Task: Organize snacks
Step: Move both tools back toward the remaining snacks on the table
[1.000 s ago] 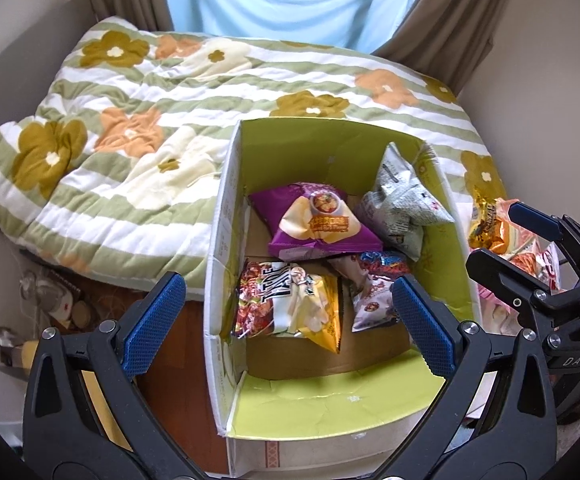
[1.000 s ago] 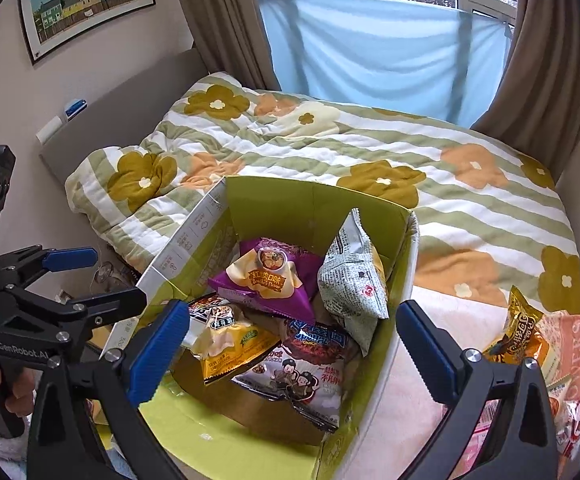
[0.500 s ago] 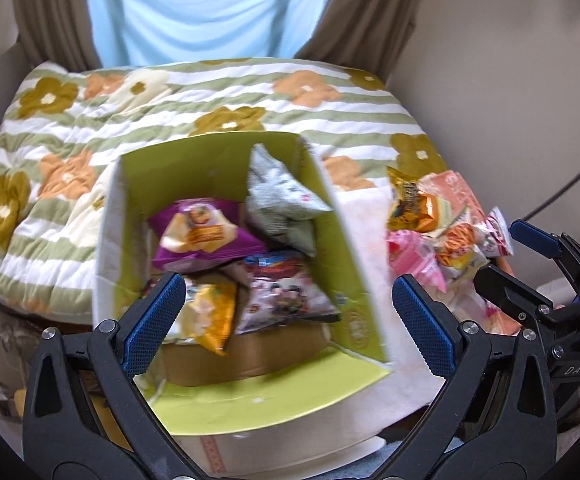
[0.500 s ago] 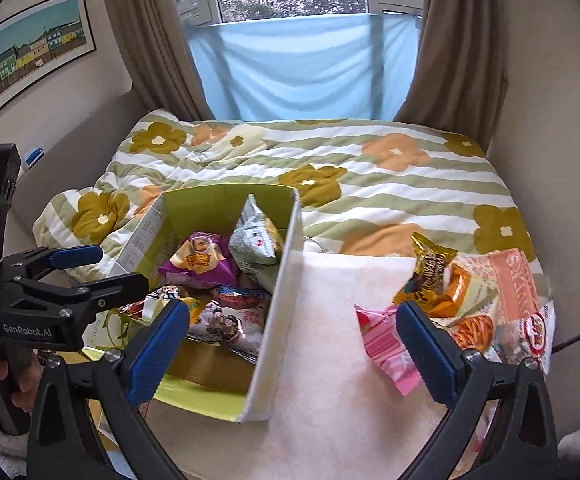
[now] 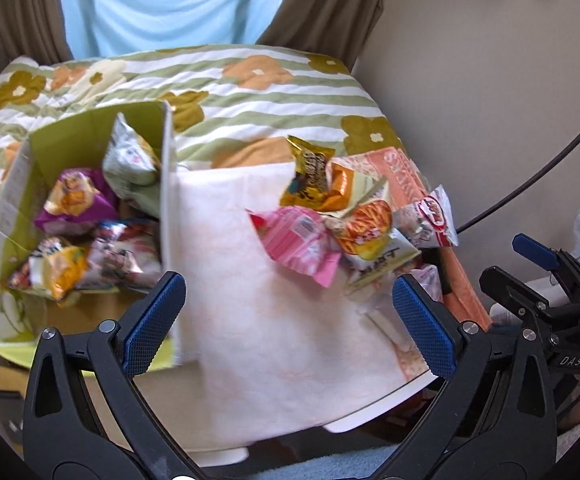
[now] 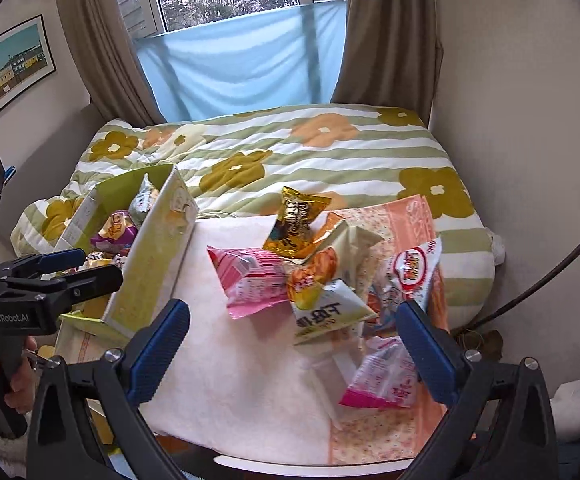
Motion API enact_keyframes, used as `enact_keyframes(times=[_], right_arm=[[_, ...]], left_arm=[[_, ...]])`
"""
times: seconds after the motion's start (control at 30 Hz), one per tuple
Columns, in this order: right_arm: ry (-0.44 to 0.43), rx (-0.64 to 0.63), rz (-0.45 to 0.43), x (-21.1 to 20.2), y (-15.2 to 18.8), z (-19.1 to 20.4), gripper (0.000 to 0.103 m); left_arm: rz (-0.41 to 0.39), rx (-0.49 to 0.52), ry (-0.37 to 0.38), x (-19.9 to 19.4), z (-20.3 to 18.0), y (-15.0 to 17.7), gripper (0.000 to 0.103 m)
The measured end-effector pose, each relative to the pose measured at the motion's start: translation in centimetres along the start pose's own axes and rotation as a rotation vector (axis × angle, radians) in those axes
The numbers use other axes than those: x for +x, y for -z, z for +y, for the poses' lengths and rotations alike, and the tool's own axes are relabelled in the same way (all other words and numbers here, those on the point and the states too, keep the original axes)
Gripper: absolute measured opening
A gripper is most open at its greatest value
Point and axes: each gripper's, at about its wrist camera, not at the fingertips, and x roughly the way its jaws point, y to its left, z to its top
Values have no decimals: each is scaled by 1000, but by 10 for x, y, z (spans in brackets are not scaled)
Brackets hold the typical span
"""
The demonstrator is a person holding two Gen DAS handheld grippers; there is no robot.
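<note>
Left tool (image 5: pixel 288 322): jaws wide, nothing between the blue pads, held above the near edge of the white cloth (image 5: pixel 250 280). Right tool (image 6: pixel 292 342): jaws also wide and empty, held above the same cloth, with the loose snacks just ahead of it. In the right wrist view the left tool shows at the left edge, gripped by a hand (image 6: pixel 6 376).

Loose pile lies on the right part of the cloth, packets overlapping: a small pink-white packet (image 6: pixel 386 376) nearest, then a pale yellow bag (image 6: pixel 326 308) with an orange picture, a pink packet (image 6: pixel 250 280) to its left, a white packet with a red logo (image 6: pixel 414 268) to its right, and a gold packet (image 6: pixel 296 220) farthest back. An orange patterned sheet (image 6: pixel 410 216) lies under the pile.

Green cardboard box (image 5: pixel 166 200) sits left of the cloth, open on top. Inside: a purple bag (image 5: pixel 74 200), a grey-white bag (image 5: pixel 130 160) upright against the right wall, and several more packets nearer; labels blurred.

Beyond: bed with a flowered striped quilt (image 6: pixel 290 152), then brown curtains (image 6: pixel 386 28) and a window.
</note>
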Motion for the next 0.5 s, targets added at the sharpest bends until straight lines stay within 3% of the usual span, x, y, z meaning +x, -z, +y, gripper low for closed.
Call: enact_keyframes(times=[0.23, 0.5], right_arm=[[-33, -28, 18, 19, -2, -50, 103], [-80, -47, 43, 71, -19, -64, 103]], left_arm=[[68, -72, -38, 51, -27, 6, 103], [137, -117, -70, 116, -18, -14, 103]])
